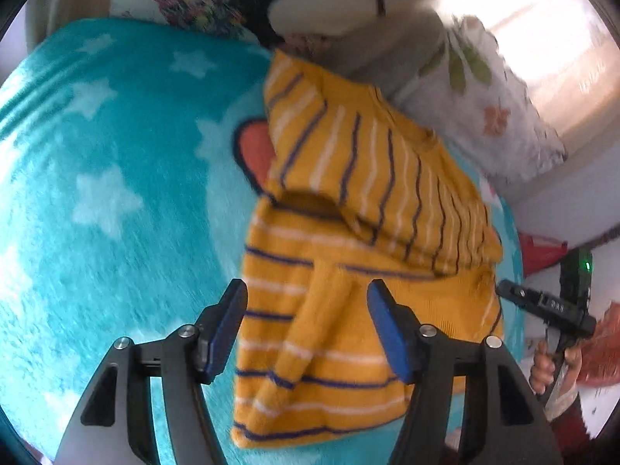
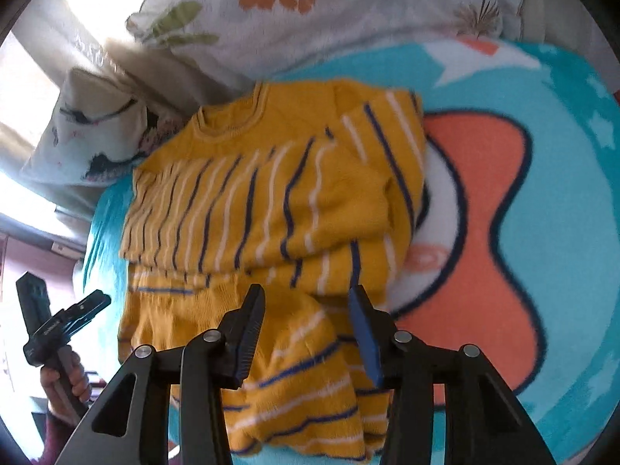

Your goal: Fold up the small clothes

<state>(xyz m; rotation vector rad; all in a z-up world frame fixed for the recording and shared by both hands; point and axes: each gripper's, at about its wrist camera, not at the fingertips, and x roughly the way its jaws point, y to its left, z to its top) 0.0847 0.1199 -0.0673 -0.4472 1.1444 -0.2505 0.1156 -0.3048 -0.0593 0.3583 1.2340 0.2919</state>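
A small yellow knit sweater (image 1: pixel 360 232) with navy and white stripes lies partly folded on a teal star-print blanket (image 1: pixel 97 193). It also shows in the right wrist view (image 2: pixel 271 201), collar toward the pillows. My left gripper (image 1: pixel 306 294) is open and empty above the sweater's lower part. My right gripper (image 2: pixel 306 302) is open and empty over the sweater's near part. The right gripper, held in a hand, shows at the right edge of the left wrist view (image 1: pixel 550 306). The left gripper shows at the left edge of the right wrist view (image 2: pixel 62 325).
A floral pillow (image 2: pixel 310 11) and a white printed pillow (image 2: pixel 89 135) lie at the head of the blanket. The blanket (image 2: pixel 562 232) has an orange and white cartoon figure (image 2: pixel 484 213) beside the sweater. A bright window (image 1: pixel 542 38) is behind.
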